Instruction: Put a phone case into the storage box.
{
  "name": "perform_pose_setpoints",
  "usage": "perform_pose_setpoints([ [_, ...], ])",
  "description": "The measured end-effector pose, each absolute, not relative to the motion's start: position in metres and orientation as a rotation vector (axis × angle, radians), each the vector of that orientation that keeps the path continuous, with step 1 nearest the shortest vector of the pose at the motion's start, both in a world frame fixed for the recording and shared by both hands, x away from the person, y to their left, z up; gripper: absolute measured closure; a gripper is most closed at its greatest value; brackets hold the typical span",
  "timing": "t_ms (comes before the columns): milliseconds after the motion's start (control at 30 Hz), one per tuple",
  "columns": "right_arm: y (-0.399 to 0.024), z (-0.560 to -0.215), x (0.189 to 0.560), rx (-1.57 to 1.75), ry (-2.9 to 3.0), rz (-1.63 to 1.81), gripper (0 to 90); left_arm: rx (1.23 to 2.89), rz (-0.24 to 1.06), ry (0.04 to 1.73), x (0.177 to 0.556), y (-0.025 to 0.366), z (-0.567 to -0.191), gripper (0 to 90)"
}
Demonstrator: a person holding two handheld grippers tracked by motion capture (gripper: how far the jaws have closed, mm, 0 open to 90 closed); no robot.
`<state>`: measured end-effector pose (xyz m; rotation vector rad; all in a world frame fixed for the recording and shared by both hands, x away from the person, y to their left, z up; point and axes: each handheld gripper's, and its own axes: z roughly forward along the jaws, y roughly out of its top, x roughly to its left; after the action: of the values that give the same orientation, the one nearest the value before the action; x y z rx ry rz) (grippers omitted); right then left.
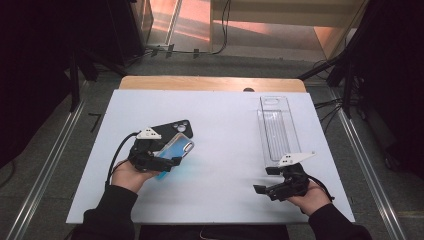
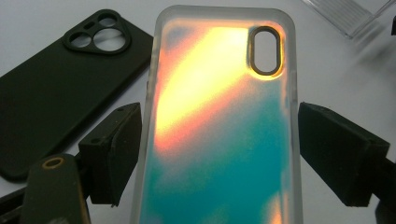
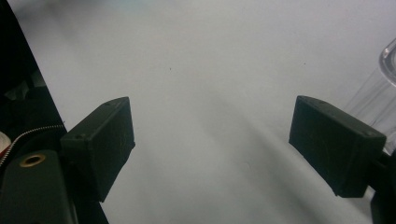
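An iridescent orange-and-teal phone case (image 2: 219, 116) with a clear rim lies between the jaws of my left gripper (image 2: 219, 154), and both black pads sit against its long edges. In the high view this case (image 1: 176, 148) sticks out from my left gripper (image 1: 169, 161) at the table's left, tilted up off the white sheet. A black phone case (image 2: 51, 88) lies flat just beyond it, its camera cut-outs facing up (image 1: 172, 127). My right gripper (image 1: 265, 180) hovers near the front right, jaws wide apart over bare white surface (image 3: 212, 144) with nothing between them.
A clear plastic tray (image 1: 277, 130) lies lengthwise at the back right, just beyond my right gripper; its corner shows in the right gripper view (image 3: 380, 93). A white sheet (image 1: 225, 150) covers the wooden table (image 1: 210, 82). Metal rails run along both sides.
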<state>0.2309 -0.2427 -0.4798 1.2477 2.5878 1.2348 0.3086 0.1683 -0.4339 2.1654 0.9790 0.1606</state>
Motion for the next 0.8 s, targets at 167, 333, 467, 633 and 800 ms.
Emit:
perform_pose_setpoints([
  [167, -0.242, -0.479, 0.231, 1.251, 2.588, 1.234, 12.6, 2.155, 0.192, 0.969, 0.305, 0.157, -0.435, 16.4],
  [333, -0.242, -0.479, 0.232, 1.262, 2.585, 1.233, 12.6, 2.101, 0.185, 0.99, 0.307, 0.146, -0.437, 16.4],
  [467, -0.241, -0.478, 0.231, 1.258, 2.589, 1.23, 12.6, 2.075, 0.196, 0.995, 0.307, 0.14, -0.439, 16.4],
  [633, -0.24, -0.478, 0.231, 1.26, 2.583, 1.247, 12.6, 2.032, 0.237, 1.008, 0.306, 0.137, -0.44, 16.4],
  [800, -0.238, -0.475, 0.232, 1.268, 2.57, 1.272, 12.6, 1.985, 0.302, 0.984, 0.302, 0.128, -0.442, 16.4],
])
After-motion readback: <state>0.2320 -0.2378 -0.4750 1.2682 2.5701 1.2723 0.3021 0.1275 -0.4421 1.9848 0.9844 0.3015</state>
